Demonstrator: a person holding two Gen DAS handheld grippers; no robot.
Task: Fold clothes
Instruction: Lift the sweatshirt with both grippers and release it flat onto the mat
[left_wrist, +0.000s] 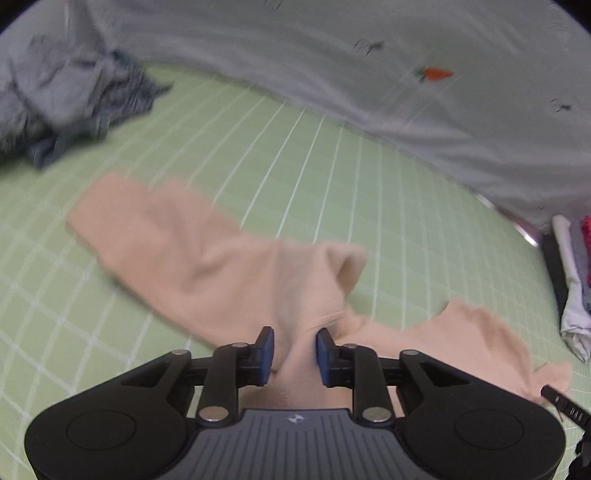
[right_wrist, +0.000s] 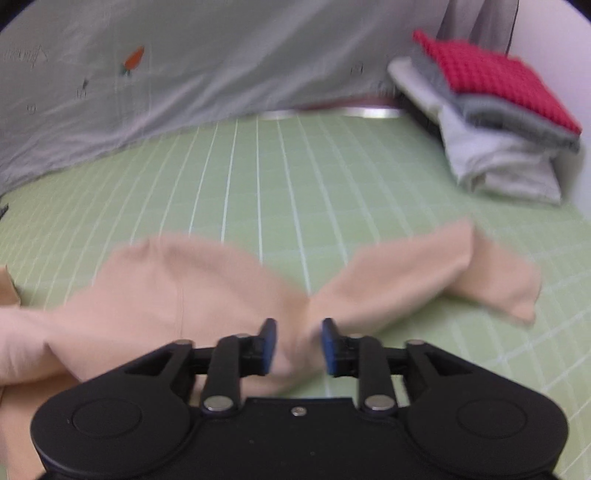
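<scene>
A peach-coloured garment (left_wrist: 192, 251) lies stretched across the green grid mat (left_wrist: 295, 155). My left gripper (left_wrist: 294, 345) is shut on a bunched fold of it, the cloth pinched between the blue pads. In the right wrist view the same peach garment (right_wrist: 192, 288) spreads left and right, with a sleeve-like flap (right_wrist: 443, 273) to the right. My right gripper (right_wrist: 298, 341) is shut on another bunched part of the cloth. The other gripper's tip (left_wrist: 561, 402) shows at the right edge of the left wrist view.
A crumpled pile of grey and blue clothes (left_wrist: 62, 99) lies at the mat's far left. A pale grey sheet with a carrot print (left_wrist: 369, 66) hangs behind. A folded stack, red on grey on white (right_wrist: 491, 110), sits at the far right.
</scene>
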